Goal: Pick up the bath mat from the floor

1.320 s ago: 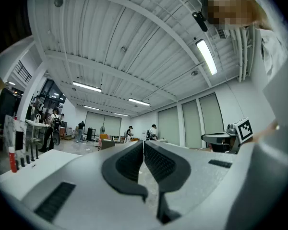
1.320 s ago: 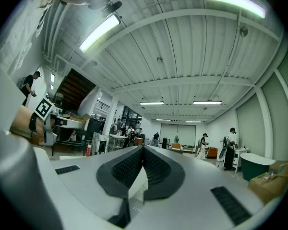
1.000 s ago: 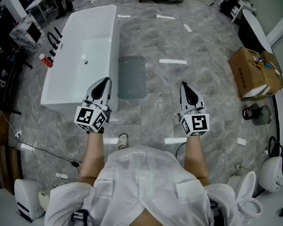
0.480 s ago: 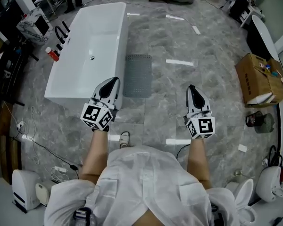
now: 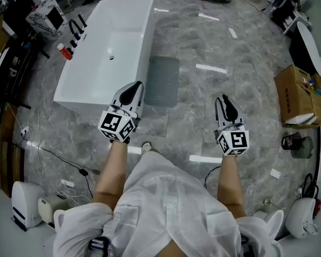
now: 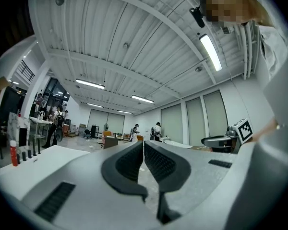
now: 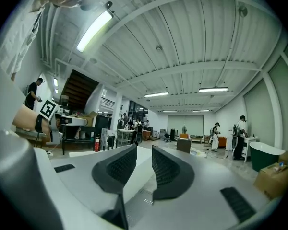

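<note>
The bath mat (image 5: 164, 81) lies flat on the grey floor (image 5: 203, 116), just right of the white bathtub (image 5: 104, 52) and beyond both grippers. The left gripper (image 5: 136, 87), near the tub's corner, has its jaws pressed together on nothing. The right gripper (image 5: 224, 98) has just been opening its jaws, which now stand slightly spread and empty.

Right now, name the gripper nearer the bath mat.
Left. The left gripper is just off the bath mat, by its near left edge; the right gripper, empty jaws just opening, is farther to its right.
</note>
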A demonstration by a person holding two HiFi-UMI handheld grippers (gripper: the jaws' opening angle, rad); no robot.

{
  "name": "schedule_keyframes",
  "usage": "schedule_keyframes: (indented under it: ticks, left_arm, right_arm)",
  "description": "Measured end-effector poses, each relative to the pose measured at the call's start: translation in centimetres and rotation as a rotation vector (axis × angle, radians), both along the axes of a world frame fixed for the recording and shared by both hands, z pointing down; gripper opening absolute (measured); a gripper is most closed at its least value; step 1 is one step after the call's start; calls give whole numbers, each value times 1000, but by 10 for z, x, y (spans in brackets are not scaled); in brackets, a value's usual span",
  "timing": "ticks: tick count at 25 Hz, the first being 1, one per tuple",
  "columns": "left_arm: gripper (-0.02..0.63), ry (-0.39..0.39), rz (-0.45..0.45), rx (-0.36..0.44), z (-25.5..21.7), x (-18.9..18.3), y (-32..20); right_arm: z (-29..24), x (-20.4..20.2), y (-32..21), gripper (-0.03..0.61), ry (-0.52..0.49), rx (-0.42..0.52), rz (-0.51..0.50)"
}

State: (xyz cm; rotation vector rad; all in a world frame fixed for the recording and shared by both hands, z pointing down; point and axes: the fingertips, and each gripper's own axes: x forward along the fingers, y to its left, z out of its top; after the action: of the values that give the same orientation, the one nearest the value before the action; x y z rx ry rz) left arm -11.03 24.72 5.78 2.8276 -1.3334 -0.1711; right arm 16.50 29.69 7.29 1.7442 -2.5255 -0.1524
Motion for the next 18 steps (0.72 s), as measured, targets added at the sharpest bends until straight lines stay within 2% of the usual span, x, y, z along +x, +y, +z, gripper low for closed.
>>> schedule_keyframes:
  ticks: [6, 18]
  left_arm:
    - [15, 14, 2, -30, 22, -1, -55]
    - [15, 27, 19, -84, 49, -18, -226]
  right_arm:
    - [24, -14, -55, 123, -2, -42, -27]
    - [46, -41, -226, 160, -19, -108, -60]
